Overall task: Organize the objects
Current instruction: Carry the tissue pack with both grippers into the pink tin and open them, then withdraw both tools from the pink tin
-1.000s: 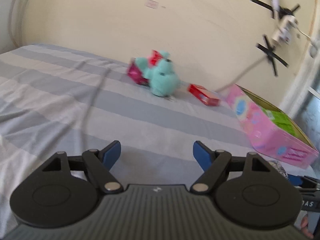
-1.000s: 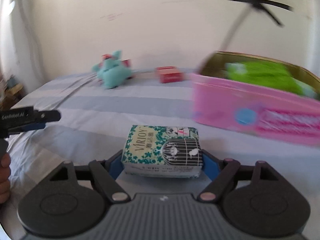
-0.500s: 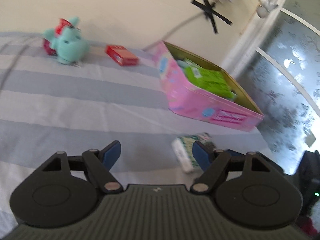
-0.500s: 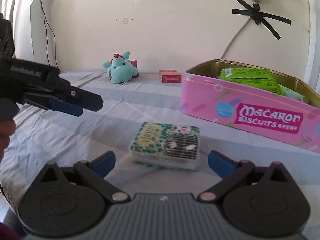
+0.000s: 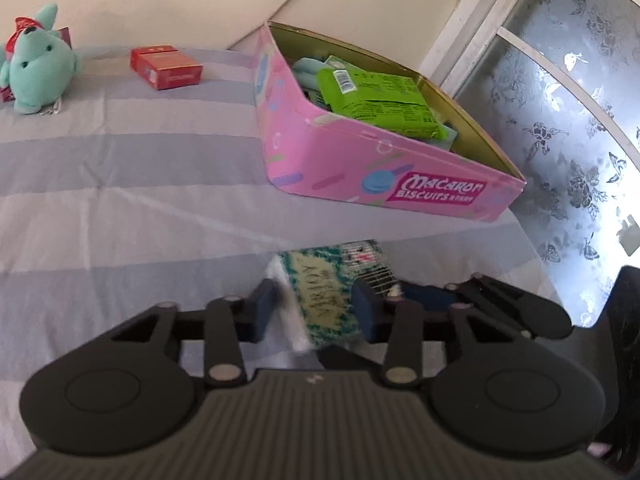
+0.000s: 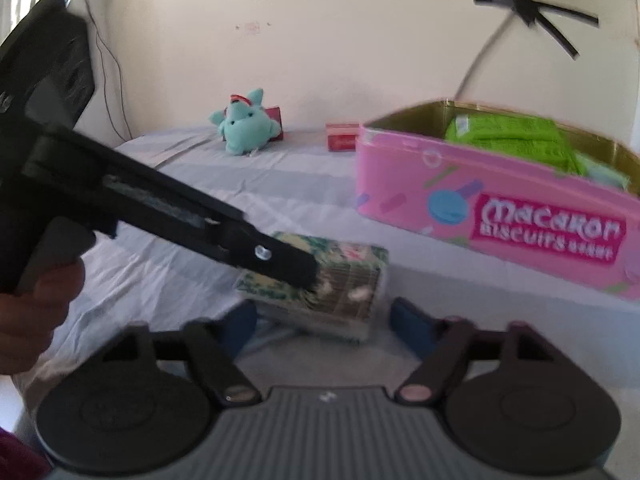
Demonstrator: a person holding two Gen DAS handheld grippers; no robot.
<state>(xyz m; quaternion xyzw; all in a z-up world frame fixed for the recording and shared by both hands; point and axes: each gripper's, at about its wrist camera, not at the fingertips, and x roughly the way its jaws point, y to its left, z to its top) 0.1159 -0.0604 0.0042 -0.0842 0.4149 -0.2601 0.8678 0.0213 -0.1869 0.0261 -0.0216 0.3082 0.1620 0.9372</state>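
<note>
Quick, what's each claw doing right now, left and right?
Left claw: closed on the tissue pack.
Right claw: open, holding nothing; the pack lies just ahead of it.

Both grippers, left gripper [image 5: 316, 306] and right gripper [image 6: 324, 324], are black with blue pads [image 6: 412, 328], silver screws and a ribbed grey body.
</note>
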